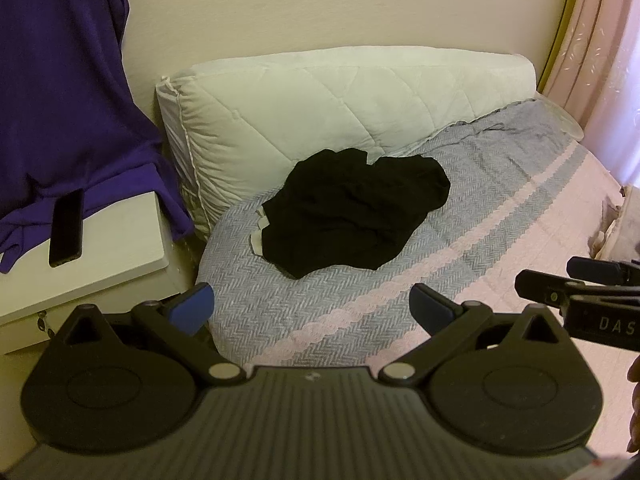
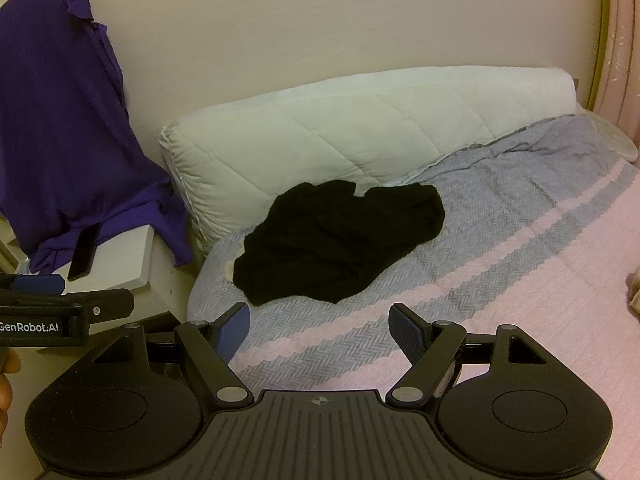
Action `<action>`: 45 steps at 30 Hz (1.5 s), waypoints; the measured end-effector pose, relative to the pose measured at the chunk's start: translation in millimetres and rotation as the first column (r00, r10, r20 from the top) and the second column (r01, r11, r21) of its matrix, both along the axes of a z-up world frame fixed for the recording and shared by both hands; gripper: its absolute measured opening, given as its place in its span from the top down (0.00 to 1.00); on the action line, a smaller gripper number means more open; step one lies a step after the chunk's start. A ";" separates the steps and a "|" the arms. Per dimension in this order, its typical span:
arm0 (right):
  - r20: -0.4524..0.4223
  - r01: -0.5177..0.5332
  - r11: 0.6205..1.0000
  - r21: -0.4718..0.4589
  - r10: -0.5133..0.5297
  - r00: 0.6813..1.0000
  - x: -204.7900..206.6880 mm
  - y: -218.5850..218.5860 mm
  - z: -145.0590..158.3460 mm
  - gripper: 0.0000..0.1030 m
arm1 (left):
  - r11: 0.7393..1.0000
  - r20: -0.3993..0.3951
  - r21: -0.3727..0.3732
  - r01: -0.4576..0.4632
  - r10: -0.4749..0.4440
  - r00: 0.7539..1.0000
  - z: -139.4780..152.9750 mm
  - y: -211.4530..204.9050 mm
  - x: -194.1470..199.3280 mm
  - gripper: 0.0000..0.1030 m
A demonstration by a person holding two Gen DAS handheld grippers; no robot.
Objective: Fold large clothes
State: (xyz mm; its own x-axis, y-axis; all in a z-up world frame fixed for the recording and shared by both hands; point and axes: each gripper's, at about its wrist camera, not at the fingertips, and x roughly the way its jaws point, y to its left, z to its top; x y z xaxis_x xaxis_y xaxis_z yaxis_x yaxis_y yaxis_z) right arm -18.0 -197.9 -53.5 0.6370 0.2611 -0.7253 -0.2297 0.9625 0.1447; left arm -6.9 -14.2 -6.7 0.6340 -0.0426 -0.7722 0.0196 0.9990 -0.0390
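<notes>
A crumpled black garment (image 1: 352, 212) (image 2: 340, 240) lies in a heap on the grey-and-pink bedspread (image 1: 460, 208) (image 2: 520, 220), just in front of a white quilted pillow (image 1: 320, 100) (image 2: 360, 128). A bit of white cloth peeks out at its left edge. My left gripper (image 1: 312, 306) hovers open above the near side of the bed, short of the heap, with nothing between its blue pads. My right gripper (image 2: 320, 330) is open too and holds nothing, a little nearer than the garment. Each gripper shows at the edge of the other's view.
A purple shirt (image 1: 60, 100) (image 2: 68, 128) hangs at the left over a white bedside table (image 1: 120, 252) (image 2: 124, 260), beside a black slot-shaped object (image 1: 66, 232). Pink curtains (image 1: 600, 60) stand at the right. A wall runs behind the pillow.
</notes>
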 end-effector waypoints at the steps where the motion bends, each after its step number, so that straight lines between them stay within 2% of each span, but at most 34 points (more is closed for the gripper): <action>1: 0.000 0.000 1.000 0.000 0.000 1.000 -0.6 -0.3 -0.1 0.28 | 1.000 0.000 -0.001 -0.001 0.001 1.000 -0.2 0.0 -0.2 0.01; 21: -0.006 -0.007 1.000 0.005 0.007 1.000 1.7 -5.0 -0.8 0.28 | 1.000 -0.013 0.002 -0.002 0.002 1.000 1.0 -7.3 -0.1 0.01; 36: -0.014 -0.012 0.998 0.060 0.013 1.000 2.8 -34.0 -7.3 0.28 | 0.997 -0.038 0.073 -0.020 0.023 0.999 4.5 -30.4 -2.8 0.01; 42: -0.021 0.010 0.997 0.075 -0.008 1.000 8.6 -48.1 -13.9 0.28 | 0.995 -0.052 0.101 0.007 -0.001 0.999 2.8 -38.4 -0.2 0.01; 45: -0.027 0.032 0.997 0.076 -0.030 0.999 17.0 -50.9 -18.6 0.28 | 0.995 -0.064 0.088 0.040 -0.035 0.997 -1.6 -36.2 9.8 0.01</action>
